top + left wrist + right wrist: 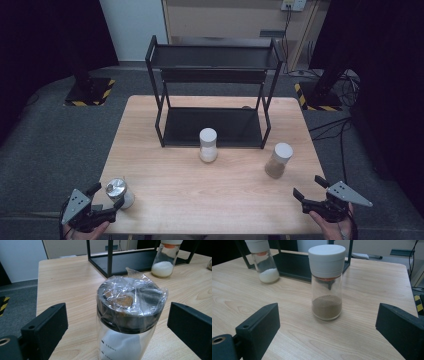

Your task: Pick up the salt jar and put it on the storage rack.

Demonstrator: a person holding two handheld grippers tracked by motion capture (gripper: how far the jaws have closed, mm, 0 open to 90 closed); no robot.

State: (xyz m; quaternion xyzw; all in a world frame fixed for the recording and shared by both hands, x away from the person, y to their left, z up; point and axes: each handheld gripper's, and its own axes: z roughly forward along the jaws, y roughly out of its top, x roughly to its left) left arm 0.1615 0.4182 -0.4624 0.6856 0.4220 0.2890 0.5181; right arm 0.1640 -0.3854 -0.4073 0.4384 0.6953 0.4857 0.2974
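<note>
High view showed a pale wooden bench (220, 195) with a black two-tier rack (212, 90) standing at its far middle. Three jars stood on the bench top. A white-capped jar of white powder (208, 145) stood just in front of the rack's lower shelf. A second white-capped jar holding brown powder (278, 160) stood to the right of it, well apart, tilted as the camera saw it. At the near left corner stood a glass jar with a plastic-wrapped dark lid (118, 192), white powder at its bottom.

The left gripper (107, 196) sat at that corner with its jaws spread to either side of the wrapped jar. Left gripper view had the jar (130, 315) between the two black jaws, a clear gap on each side, so nothing was grasped.

The right gripper (309, 187) hovered at the near right edge, released, its jaws wide. Right gripper view looked along them at the brown-powder jar (327, 282), which stood upright ahead of the jaws and apart from them, with the white-powder jar (263, 261) farther off beside the rack.
</note>
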